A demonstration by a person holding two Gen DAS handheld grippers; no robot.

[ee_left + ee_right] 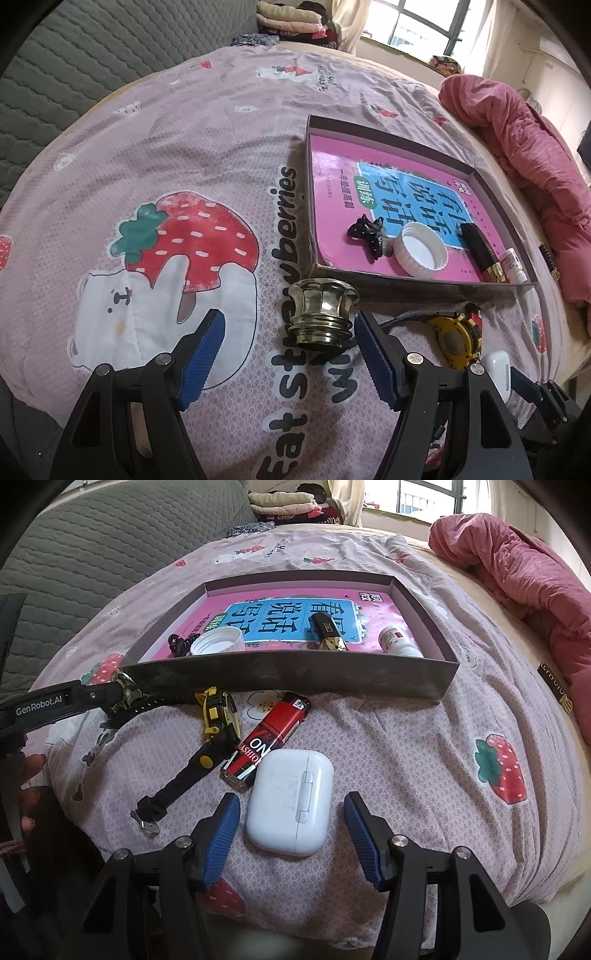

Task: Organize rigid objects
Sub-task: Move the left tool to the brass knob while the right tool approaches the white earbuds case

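In the left wrist view my left gripper is open over the strawberry-print bedcover. A brass-coloured knob-shaped cap lies between its tips, close to the right pad and well apart from the left one. My right gripper is open too, its blue pads on either side of a white earbud case with small gaps on both sides. A red lighter and a yellow-black watch lie just beyond the case. The shallow cardboard tray holds a pink book, a black hair claw, a white lid, a black-and-gold stick and a small white bottle.
A rolled pink quilt lies along the right side of the bed. Grey quilted padding rises at the left and back, with folded clothes behind. A person's hand shows at the left edge.
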